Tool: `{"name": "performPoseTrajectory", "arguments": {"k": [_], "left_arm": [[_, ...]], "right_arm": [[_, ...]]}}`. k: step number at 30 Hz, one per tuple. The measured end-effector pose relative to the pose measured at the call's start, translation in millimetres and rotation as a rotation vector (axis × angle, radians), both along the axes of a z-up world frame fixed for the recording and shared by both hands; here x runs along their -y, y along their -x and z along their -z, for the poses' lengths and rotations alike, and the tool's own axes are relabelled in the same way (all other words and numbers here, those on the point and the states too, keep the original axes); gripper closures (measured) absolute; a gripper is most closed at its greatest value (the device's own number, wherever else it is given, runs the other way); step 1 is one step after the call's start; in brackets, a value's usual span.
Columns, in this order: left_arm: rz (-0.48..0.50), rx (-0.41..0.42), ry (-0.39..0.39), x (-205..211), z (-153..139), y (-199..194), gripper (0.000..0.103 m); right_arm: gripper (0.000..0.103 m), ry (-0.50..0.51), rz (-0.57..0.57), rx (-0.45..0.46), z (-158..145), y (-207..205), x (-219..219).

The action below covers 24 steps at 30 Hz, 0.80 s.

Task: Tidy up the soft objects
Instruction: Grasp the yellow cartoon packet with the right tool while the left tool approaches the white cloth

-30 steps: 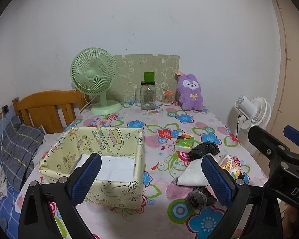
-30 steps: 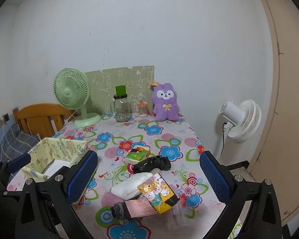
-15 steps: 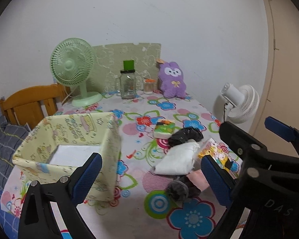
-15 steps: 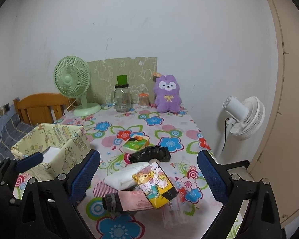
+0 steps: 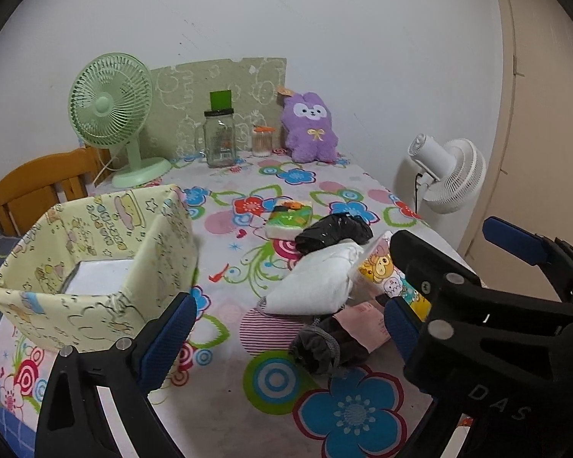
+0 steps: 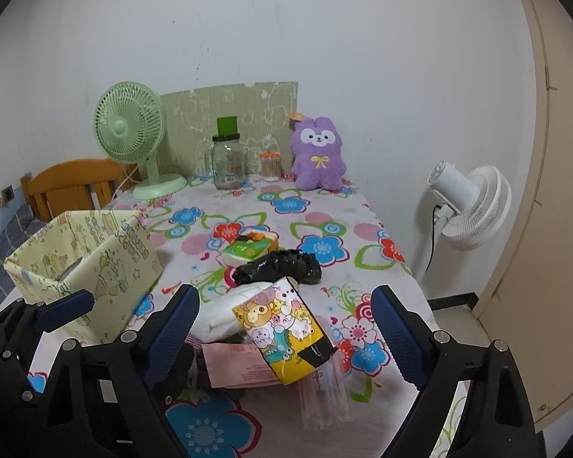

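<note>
**Two grippers over a pile of soft things**

Left wrist view: the left gripper point(image 5: 286, 324), jaws apart and empty, hangs above a white pouch point(image 5: 317, 282) and grey sock point(image 5: 321, 347), beside a yellow fabric box point(image 5: 95, 305).

Right wrist view: the right gripper point(image 6: 286, 324), jaws wide though just narrowing, frames a cartoon-printed packet point(image 6: 282, 332) without touching it.

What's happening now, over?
Left gripper open, empty. Right gripper open, jaws just closing a little over the pile. Box waiting left. Nothing blocking.
</note>
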<state>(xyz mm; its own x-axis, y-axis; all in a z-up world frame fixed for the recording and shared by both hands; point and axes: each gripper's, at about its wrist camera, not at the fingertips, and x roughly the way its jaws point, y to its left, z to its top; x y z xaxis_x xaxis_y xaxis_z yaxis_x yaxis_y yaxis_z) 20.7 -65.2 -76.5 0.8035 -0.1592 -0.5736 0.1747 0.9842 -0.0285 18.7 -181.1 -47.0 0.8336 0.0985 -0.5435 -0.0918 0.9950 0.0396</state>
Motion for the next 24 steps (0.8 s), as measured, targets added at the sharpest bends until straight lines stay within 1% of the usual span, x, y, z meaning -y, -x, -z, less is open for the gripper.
{"name": "performPoseTrajectory", "arguments": {"k": [5,7,17,20,22,24], "left_arm": [[0.014,-0.008,-0.007,4.7,7.6,-3.8,0.004],[0.018,-0.012,-0.007,6.1,10.3,-5.8,0.004],[0.029,-0.04,-0.02,11.3,22.6,-16.4,0.004],[0.028,-0.056,-0.023,11.7,26.5,-20.5,0.004],[0.028,-0.064,-0.028,12.2,29.1,-23.0,0.004],[0.031,-0.073,-0.028,12.9,30.8,-25.0,0.004]], "right_arm": [[0.011,-0.001,-0.005,-0.022,8.4,-7.1,1.9],[0.014,-0.003,-0.009,-0.035,12.7,-10.8,2.4],[0.019,-0.031,-0.04,-0.116,34.6,-33.1,2.5],[0.023,-0.04,-0.047,-0.142,41.1,-39.2,2.4],[0.029,-0.051,-0.054,-0.161,45.0,-42.3,2.9],[0.032,-0.068,-0.059,-0.183,49.2,-44.6,3.4]]}}
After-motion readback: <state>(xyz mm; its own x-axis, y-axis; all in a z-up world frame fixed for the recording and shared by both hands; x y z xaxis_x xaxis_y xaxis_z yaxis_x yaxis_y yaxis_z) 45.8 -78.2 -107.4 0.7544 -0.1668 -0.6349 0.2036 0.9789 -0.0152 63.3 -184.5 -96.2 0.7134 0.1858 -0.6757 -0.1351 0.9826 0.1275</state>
